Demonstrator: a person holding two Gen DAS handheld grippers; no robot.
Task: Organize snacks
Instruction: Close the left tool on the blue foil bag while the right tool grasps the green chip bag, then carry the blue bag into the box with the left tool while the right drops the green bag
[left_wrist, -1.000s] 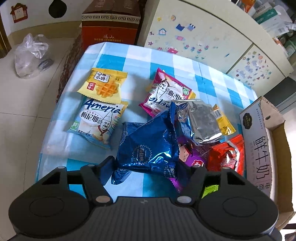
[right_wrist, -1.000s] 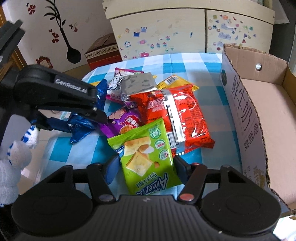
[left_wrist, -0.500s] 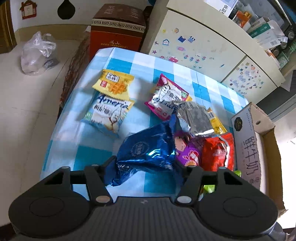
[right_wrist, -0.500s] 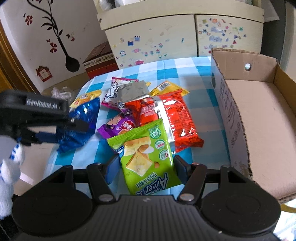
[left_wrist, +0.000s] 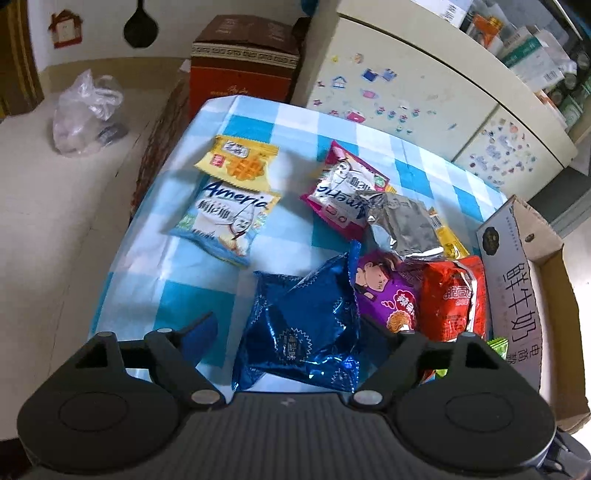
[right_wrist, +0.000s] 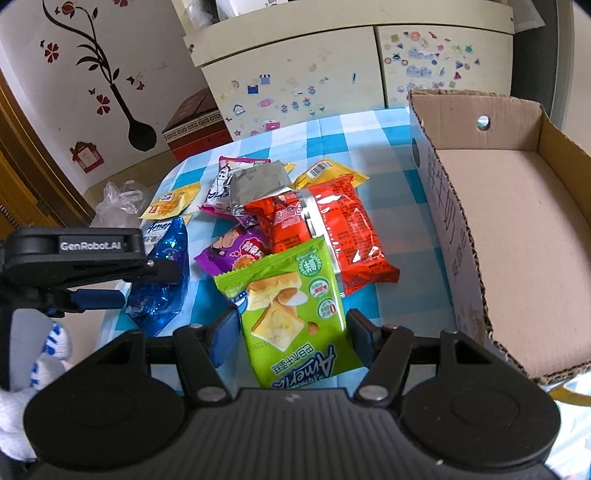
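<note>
Overhead, the left gripper (left_wrist: 295, 332) has its jaws spread wide, and the blue foil packet (left_wrist: 303, 325) sits between them; the left finger stands clear of it, and whether the right finger touches it cannot be told. In the right wrist view that same packet (right_wrist: 162, 273) hangs near the left edge of the checkered tablecloth (right_wrist: 391, 177), with floor beyond. The right gripper (right_wrist: 291, 332) is closed on the green cracker packet (right_wrist: 291, 306), a finger at each side edge of the bag. Just beyond the green packet lies a pile: the red packet (right_wrist: 347, 232), the purple packet (right_wrist: 232, 251), a silver packet (right_wrist: 258, 184) and a pink packet (left_wrist: 343, 192), overlapping one another. Farther left, apart from the pile, the yellow waffle packet (left_wrist: 240, 162) overlaps the white Ameria packet (left_wrist: 225, 221), with bare cloth around them. At the right edge of the table stands the cardboard box (right_wrist: 509, 192), open-topped, its near wall just beside the red packet and its brown floor bare.
</note>
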